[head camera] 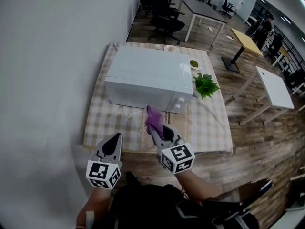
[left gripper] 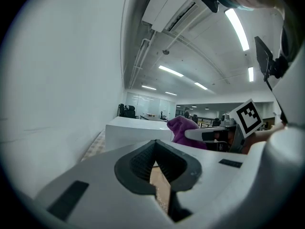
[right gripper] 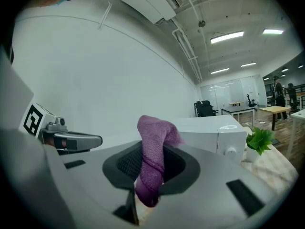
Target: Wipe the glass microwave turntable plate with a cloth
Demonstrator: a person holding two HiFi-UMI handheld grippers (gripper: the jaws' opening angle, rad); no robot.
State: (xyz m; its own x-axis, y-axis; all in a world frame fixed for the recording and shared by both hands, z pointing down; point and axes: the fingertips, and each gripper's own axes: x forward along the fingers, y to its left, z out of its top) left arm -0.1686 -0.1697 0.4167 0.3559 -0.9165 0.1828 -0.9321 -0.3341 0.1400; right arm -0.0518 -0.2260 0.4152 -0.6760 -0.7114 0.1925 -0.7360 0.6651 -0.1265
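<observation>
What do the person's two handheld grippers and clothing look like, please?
Both the left gripper and right gripper have pale grey, wedge-shaped plastic bodies with dark grey ribbed pads inside the jaws. Each carries a white cube printed with black square markers at its rear. No cables show. The person wears dark clothing.

Open-plan office. Far end: black swivel chairs (head camera: 164,18) around long desks (head camera: 205,9). Right: more small tables (head camera: 275,86) on wood-plank floor (head camera: 252,142). Overhead, strip lights (left gripper: 237,26), exposed pipes (left gripper: 143,56). Plain white wall (head camera: 47,56) along the left.
</observation>
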